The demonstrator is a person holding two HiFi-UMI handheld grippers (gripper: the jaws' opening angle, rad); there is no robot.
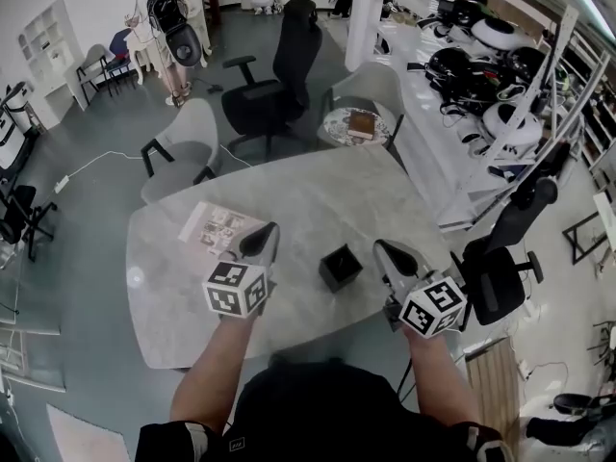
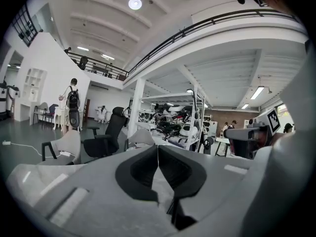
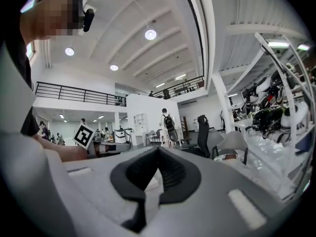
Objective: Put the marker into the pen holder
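In the head view, the black pen holder (image 1: pixel 340 266) stood on the grey table (image 1: pixel 318 195) just below the frame's centre, between the left gripper (image 1: pixel 265 241) at lower left and the right gripper (image 1: pixel 386 254) at lower right, both apart from it, with a printed sheet (image 1: pixel 219 227) lying left of centre; the marker could not be made out. In the left gripper view, that gripper's dark pads (image 2: pixel 140 169) met at mid-frame with nothing between them, pointing toward the room's chairs and shelves. In the right gripper view, its jaws were likewise pressed together and empty, low in the middle of the frame.
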